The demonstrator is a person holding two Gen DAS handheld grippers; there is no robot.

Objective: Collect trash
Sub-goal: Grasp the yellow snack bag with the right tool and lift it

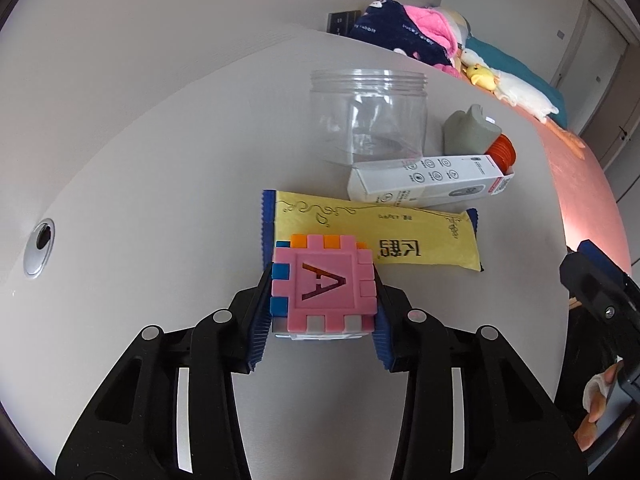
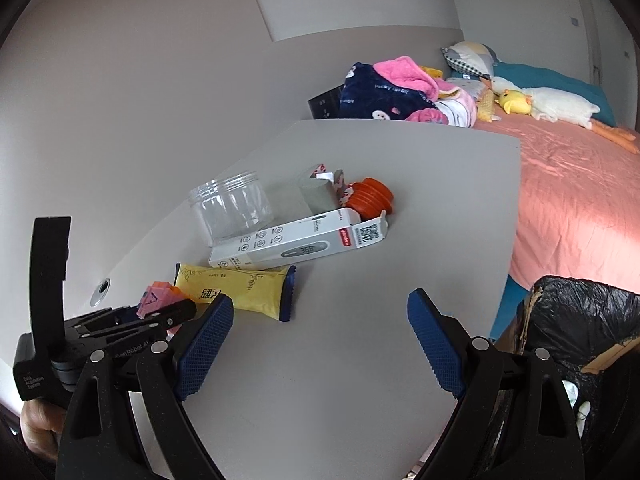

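- A pink foam cube (image 1: 324,286) with a cut-out letter A sits on the counter (image 1: 160,184) between the blue pads of the left gripper (image 1: 320,320), which press against both of its sides, so its jaws are clenched on the cube
- Just behind the cube lies a yellow snack packet (image 1: 400,232) with blue ends; the cube's far edge overlaps its near corner
- Beyond the packet a white thermometer box (image 1: 428,180) lies flat, one end flap open
- Behind that box stand a clear plastic jar (image 1: 368,116) without a lid, a grey crumpled carton (image 1: 470,132) and an orange ridged thing (image 1: 505,152), close together
- The right gripper (image 2: 320,344) hovers over bare counter with its jaws spread wide and nothing between them
- A bin lined with a black bag (image 2: 584,316) stands off the counter's edge, at that gripper's right
- Past the counter a bed (image 2: 568,188) with a pink sheet holds plush toys (image 2: 540,106) and folded clothes (image 2: 392,92)
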